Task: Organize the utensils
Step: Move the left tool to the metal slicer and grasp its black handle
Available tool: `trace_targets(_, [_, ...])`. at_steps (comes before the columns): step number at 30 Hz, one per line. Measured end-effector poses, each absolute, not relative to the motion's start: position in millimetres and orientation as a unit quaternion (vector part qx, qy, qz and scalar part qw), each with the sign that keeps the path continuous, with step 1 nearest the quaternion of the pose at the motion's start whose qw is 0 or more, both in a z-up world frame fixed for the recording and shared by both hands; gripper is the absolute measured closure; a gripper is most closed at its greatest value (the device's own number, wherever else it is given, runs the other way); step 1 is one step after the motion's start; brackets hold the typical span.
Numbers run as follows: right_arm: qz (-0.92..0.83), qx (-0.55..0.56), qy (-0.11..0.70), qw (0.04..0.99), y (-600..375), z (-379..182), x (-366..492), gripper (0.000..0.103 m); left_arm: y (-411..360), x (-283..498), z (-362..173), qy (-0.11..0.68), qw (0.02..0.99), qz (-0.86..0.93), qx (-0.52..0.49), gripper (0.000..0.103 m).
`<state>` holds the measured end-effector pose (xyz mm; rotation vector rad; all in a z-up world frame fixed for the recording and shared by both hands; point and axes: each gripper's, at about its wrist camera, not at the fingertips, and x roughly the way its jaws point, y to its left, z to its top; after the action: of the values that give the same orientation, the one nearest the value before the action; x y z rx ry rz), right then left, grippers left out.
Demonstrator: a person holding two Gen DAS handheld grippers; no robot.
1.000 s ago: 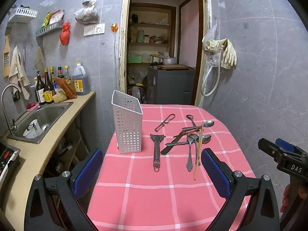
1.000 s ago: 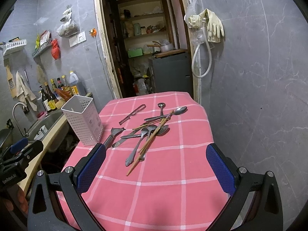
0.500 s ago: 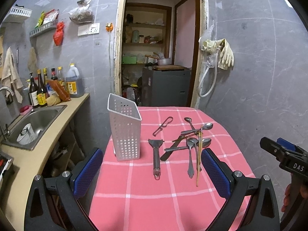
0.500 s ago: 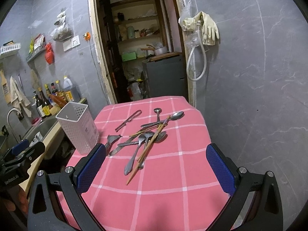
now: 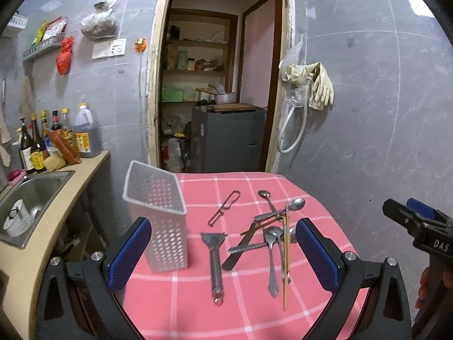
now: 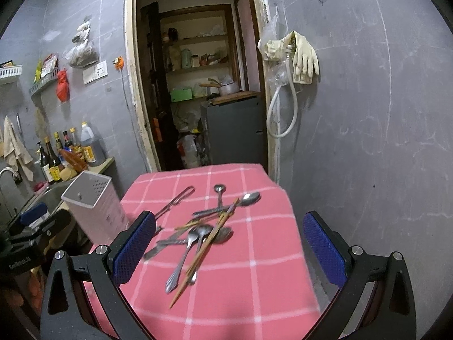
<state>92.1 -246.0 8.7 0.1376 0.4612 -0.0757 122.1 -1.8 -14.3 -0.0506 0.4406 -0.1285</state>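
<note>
Lighting: indoor, moderate, cool and even on the grey tiled wall [image 5: 368, 90]; a small bright glare patch sits high on the wall [image 5: 413, 1] in the left wrist view. The room behind the doorway [image 5: 209, 65] is warmer and dimmer.
Shadows: soft and short beneath the utensil pile [image 5: 271, 235] and the white basket [image 5: 158, 221]; a darker zone lies under the sink counter [image 5: 85, 170].
Sharpness: left wrist view mostly crisp. Right wrist view shows motion blur across the pink checked cloth [image 6: 269, 269], the utensil pile [image 6: 198, 235] and the basket [image 6: 93, 206].
Distortion: strong fisheye bending of wall lines and door frame; black vignette at all corners.
</note>
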Motion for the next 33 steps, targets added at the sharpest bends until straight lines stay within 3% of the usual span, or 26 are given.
trace_targets(13, [-0.012, 0.070, 0.243, 0.968, -276, -13, 179, 0.001, -44, 189, -21, 0.199, 0.979, -0.049, -0.013, 0.000])
trace_targets(26, [0.025, 0.102, 0.332, 0.937, -294, -100, 223, 0.002, -67, 238, -89, 0.302, 0.952, -0.056, -0.008, 0.000])
trace_targets(27, [0.031, 0.115, 0.342, 0.932, -295, -108, 226, 0.003, -68, 240, -94, 0.310, 0.949, -0.054, -0.010, 0.000])
trace_targets(29, [0.041, 0.130, 0.359, 0.923, -296, -121, 231, 0.019, -69, 244, -104, 0.325, 0.944, -0.049, -0.016, 0.001])
trace_targets(32, [0.057, 0.149, 0.383, 0.910, -294, -138, 239, 0.037, -68, 255, -121, 0.369, 0.929, -0.015, -0.013, 0.013])
trace_targets(33, [0.065, 0.155, 0.389, 0.906, -293, -143, 241, 0.038, -66, 257, -125, 0.380, 0.925, -0.005, -0.013, 0.018])
